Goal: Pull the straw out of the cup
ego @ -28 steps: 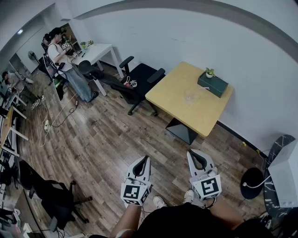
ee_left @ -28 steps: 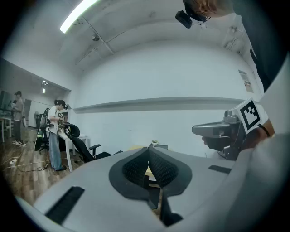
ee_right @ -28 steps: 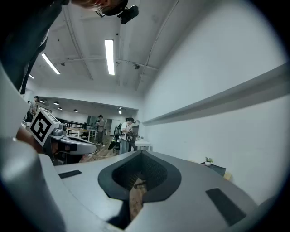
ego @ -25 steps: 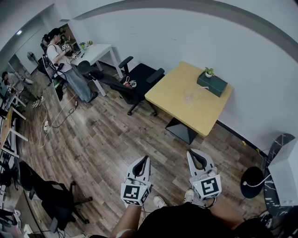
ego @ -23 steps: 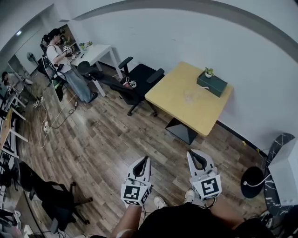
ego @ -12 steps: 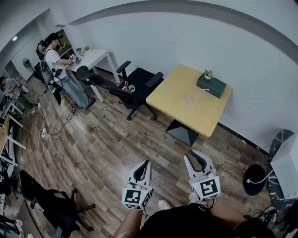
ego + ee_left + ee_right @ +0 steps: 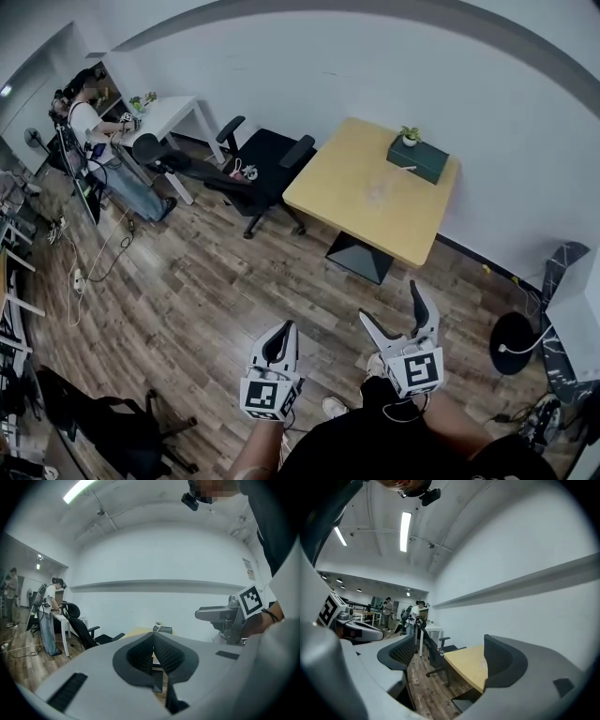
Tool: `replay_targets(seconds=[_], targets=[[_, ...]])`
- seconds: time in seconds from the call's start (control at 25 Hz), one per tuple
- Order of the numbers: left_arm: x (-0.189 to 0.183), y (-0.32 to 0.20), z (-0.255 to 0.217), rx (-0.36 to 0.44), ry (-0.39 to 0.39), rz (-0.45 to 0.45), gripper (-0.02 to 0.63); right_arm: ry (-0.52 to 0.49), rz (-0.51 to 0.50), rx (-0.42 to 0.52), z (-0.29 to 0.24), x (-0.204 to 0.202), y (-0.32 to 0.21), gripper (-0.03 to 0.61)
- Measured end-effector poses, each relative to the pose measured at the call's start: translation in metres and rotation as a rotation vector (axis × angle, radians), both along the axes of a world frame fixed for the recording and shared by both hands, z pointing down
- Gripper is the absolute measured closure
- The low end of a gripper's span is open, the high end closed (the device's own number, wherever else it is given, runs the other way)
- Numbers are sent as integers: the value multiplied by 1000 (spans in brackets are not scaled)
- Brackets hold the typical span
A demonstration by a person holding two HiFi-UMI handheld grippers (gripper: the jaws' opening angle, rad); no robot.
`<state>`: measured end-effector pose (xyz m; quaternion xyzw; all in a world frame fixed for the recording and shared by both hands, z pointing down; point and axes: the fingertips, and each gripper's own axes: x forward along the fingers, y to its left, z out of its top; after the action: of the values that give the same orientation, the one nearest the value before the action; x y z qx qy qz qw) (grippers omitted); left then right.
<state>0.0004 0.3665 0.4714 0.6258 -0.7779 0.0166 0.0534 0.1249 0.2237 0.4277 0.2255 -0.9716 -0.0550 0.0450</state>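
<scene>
- Wood-plank flooring fills the room, with a white wall along the far side.
- At far left, a person stands by a white desk.
- Right of the desk, a black office chair sits just beside the left edge of the yellow table.
- Near, left of centre, the left gripper hangs over the floor. Its jaws are pressed together with nothing between them.
- On the yellow table, toward its far right part, stands the clear cup, well apart from both grippers. The straw is too small to make out.
- Near, right of centre, the right gripper hangs over the floor on the near side of the table. Its jaws are opening and already stand wide, with nothing between them.
- At the table's far right corner lies a dark green box with a small plant on top, near the cup.
- Farther right, a black round base with a white cable rests on the floor.
</scene>
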Motion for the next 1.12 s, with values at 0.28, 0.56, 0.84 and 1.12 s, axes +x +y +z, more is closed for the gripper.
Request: replay_targets(seconds=[0.28,0.56,0.84,1.12], targets=[[-27,-67,14,-40,3,10,595,0,-16,-57,15,-30,-72,114],[-56,-150,6,-52,0,13,595,-32,6,-101,12,-52,-162,126],[-67,-232,-1,-21,10,41,595,-17,27,-181,32,-64,-237,133],[-82,-266,7,-37,26,49,595,8,11,-210,45,-85,-267,161]])
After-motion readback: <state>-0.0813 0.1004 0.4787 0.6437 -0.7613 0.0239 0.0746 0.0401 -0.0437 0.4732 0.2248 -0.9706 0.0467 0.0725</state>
